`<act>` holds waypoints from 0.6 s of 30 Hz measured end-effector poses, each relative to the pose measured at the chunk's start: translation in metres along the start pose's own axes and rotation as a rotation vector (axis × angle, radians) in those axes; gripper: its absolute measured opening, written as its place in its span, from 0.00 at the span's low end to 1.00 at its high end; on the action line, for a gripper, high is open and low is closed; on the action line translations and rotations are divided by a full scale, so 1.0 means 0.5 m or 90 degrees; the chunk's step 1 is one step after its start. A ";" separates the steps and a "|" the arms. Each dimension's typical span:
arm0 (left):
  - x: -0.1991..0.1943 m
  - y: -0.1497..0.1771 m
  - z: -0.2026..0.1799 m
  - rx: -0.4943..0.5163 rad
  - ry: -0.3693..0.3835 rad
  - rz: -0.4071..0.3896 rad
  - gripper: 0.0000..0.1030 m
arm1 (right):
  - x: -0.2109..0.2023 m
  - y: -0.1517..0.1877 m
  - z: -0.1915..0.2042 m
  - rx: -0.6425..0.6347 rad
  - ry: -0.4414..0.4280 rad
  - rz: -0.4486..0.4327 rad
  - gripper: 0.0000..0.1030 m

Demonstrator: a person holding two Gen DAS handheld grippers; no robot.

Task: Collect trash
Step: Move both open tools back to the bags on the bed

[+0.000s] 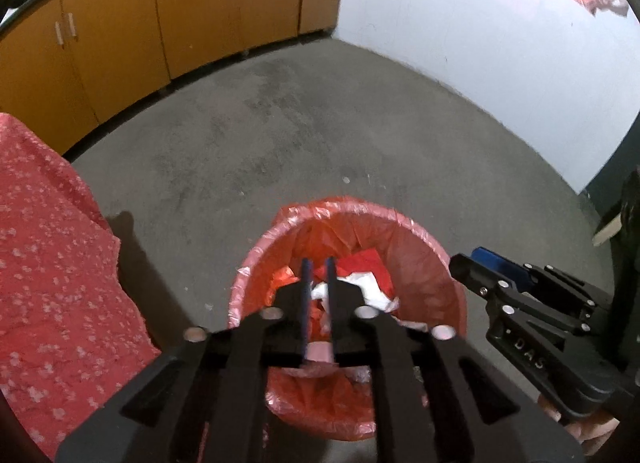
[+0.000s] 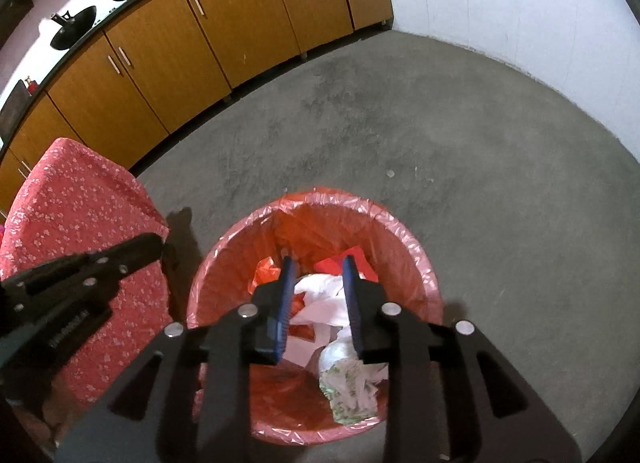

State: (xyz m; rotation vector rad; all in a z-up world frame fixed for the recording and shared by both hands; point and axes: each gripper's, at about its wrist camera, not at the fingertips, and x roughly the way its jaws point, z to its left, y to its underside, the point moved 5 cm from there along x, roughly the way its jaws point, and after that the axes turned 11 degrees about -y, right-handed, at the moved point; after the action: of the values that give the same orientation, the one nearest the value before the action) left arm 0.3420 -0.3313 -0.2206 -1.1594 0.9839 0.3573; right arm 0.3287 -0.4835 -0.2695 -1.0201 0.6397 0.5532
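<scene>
One round bin lined with a red plastic bag (image 2: 320, 303) stands on the grey concrete floor (image 2: 460, 143), at 6 o'clock in both wrist views. Inside lie crumpled white paper (image 2: 320, 303), red scraps (image 2: 352, 263) and one clear printed plastic wrapper (image 2: 352, 387); an exact piece count cannot be told.

Two grippers hang over the bin. The left gripper (image 1: 319, 263) has its fingers drawn nearly together with only a thin gap, nothing visibly between them. The right gripper (image 2: 318, 263) has its fingers spread apart, empty, above the white paper.

One surface covered in red floral cloth (image 2: 80, 223) stands just beside the bin at 9 o'clock. A run of orange wooden cabinets (image 2: 180, 43) lines the wall from 9 to 12 o'clock, two black pans (image 2: 74, 27) on top. A white wall (image 2: 520, 23) closes 1 to 3 o'clock. Open floor lies from 12 to 3 o'clock beyond the bin.
</scene>
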 end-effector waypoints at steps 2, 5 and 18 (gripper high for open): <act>-0.035 -0.015 0.026 -0.027 -0.003 -0.021 0.30 | -0.019 -0.015 0.013 -0.014 0.001 -0.013 0.29; -0.096 -0.036 0.072 -0.054 0.000 -0.052 0.31 | -0.058 -0.046 0.062 -0.054 -0.005 -0.039 0.35; -0.388 0.034 0.511 -0.235 -0.157 -0.183 0.63 | -0.116 -0.110 0.544 -0.227 -0.202 -0.078 0.61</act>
State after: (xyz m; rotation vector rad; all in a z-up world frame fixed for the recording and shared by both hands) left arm 0.3404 -0.0528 -0.0603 -1.5285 0.5362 0.4487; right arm 0.3877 -0.2693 -0.0936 -1.2622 0.1985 0.7190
